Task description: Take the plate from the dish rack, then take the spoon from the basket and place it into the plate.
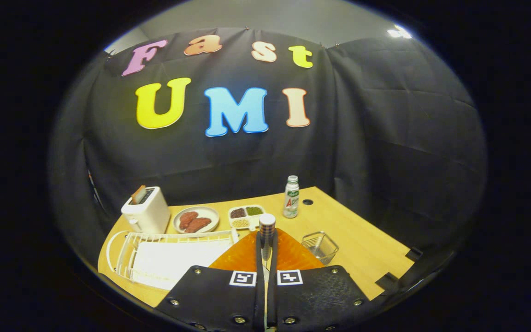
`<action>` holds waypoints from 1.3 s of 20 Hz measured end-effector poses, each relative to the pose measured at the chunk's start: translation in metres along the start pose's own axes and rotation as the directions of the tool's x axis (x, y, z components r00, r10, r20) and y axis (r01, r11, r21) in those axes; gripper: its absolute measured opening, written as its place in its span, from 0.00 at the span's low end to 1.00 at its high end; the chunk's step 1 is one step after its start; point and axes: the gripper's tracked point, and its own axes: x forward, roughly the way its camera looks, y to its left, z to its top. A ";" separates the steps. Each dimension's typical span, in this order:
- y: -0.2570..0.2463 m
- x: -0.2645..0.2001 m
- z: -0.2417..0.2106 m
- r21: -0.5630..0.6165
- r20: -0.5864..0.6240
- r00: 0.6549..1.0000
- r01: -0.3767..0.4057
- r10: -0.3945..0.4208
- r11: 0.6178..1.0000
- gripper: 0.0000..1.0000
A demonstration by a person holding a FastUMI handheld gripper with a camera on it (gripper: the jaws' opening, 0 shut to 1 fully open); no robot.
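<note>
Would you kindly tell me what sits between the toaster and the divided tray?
In the gripper view, a round plate of brown food sits between toaster and divided tray; the tongs are shut on the orange plate.

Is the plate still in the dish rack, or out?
Out: the gripper is shut on the orange plate, beside the white dish rack.

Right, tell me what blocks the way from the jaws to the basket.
Nothing visible does. The clear basket sits just ahead, right of the jaws. But the jaws are shut on the orange plate, so they arrive full.
</note>
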 end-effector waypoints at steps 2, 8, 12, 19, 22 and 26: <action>0.022 -0.017 -0.020 -0.005 -0.034 0.999 -0.036 0.035 0.999 0.02; 0.067 -0.058 -0.074 -0.007 -0.123 0.987 -0.104 0.103 0.995 0.02; 0.080 -0.070 -0.099 -0.008 -0.168 0.975 -0.147 0.144 0.989 0.02; 0.083 -0.074 -0.133 0.051 -0.221 0.959 -0.170 0.177 0.984 0.03; 0.080 -0.069 -0.141 0.074 -0.239 0.954 -0.166 0.179 0.983 0.08; 0.069 -0.065 -0.135 0.079 -0.226 0.959 -0.155 0.169 0.985 0.15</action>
